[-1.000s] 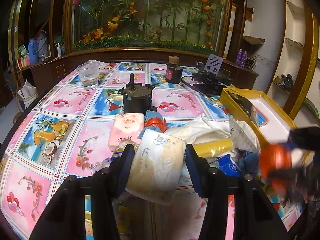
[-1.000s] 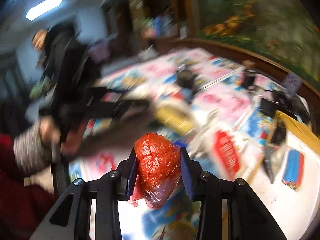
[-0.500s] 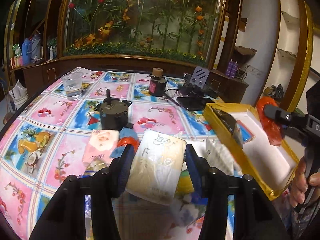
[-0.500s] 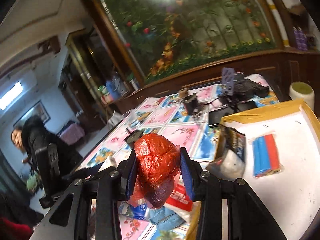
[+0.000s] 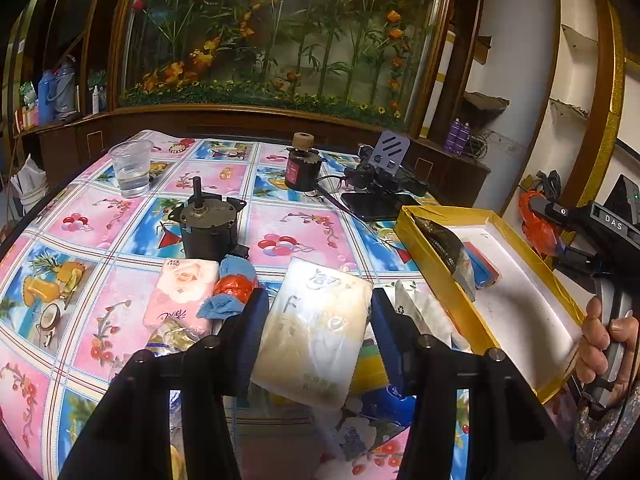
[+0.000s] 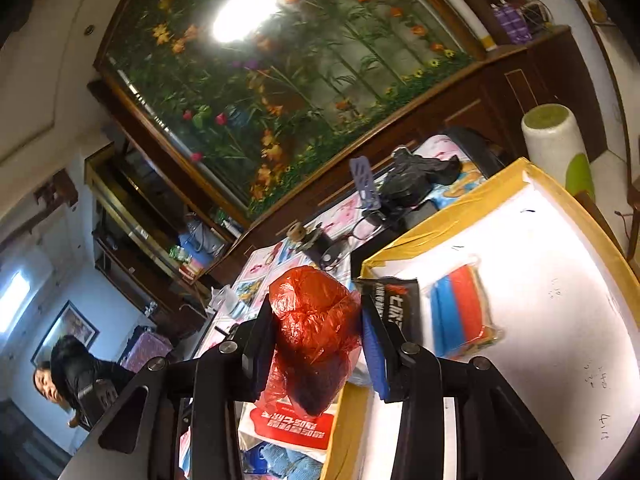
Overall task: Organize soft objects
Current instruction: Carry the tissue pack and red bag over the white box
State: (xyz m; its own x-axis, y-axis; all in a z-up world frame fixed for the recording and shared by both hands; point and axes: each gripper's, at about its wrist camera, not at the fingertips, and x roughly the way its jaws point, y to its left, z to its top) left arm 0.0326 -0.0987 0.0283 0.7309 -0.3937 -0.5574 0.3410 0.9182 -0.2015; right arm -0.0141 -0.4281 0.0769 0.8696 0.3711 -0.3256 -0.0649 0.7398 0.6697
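My left gripper (image 5: 318, 320) is shut on a cream tissue pack (image 5: 316, 328) and holds it above a pile of soft things on the table. My right gripper (image 6: 318, 320) is shut on a red plastic bag (image 6: 314, 320). It is tilted and hangs at the near edge of the yellow box (image 6: 568, 196). From the left wrist view the red bag (image 5: 534, 220) hangs over the box's far right rim (image 5: 440, 280). The box holds a black packet (image 6: 394, 304) and a blue-and-red pack (image 6: 460, 312).
A pink tissue pack (image 5: 182, 292), blue cloth (image 5: 236, 272) and another red bag (image 5: 232, 286) lie left of my left gripper. A black motor (image 5: 208, 228), a plastic cup (image 5: 131, 168), a dark jar (image 5: 302, 168) and a phone (image 5: 376, 204) stand farther back.
My right gripper has swung with the red bag from the pile toward the yellow box and tilted. My left gripper keeps hold of the tissue pack and has shifted slightly right.
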